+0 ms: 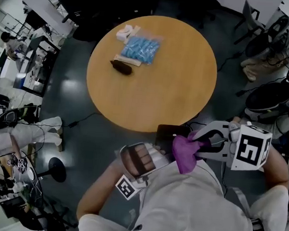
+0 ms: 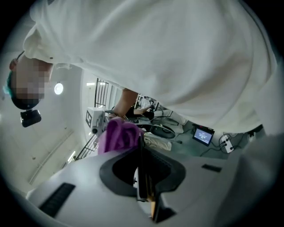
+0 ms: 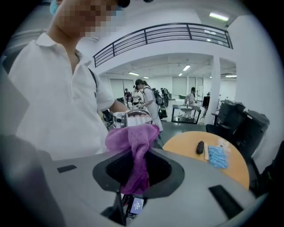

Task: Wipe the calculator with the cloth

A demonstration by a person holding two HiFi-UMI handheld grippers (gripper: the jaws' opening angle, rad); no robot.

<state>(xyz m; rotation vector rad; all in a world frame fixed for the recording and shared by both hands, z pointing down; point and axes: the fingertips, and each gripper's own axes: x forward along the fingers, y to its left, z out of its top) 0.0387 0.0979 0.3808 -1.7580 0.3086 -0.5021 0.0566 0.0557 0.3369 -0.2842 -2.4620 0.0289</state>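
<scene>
Calculator [image 1: 169,134] clamped edge-on in narrowed left gripper [image 2: 143,190], held clear of table [image 1: 153,68] at lower centre of head view, seemingly to offer a face to cloth [image 3: 133,142] pinched in near-closed right gripper [image 3: 132,199] just beside.

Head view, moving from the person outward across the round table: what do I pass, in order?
Purple cloth held in the right tongs → dark brown oblong object → clear bag of blue pieces → small white crumpled item near the far edge.
</scene>
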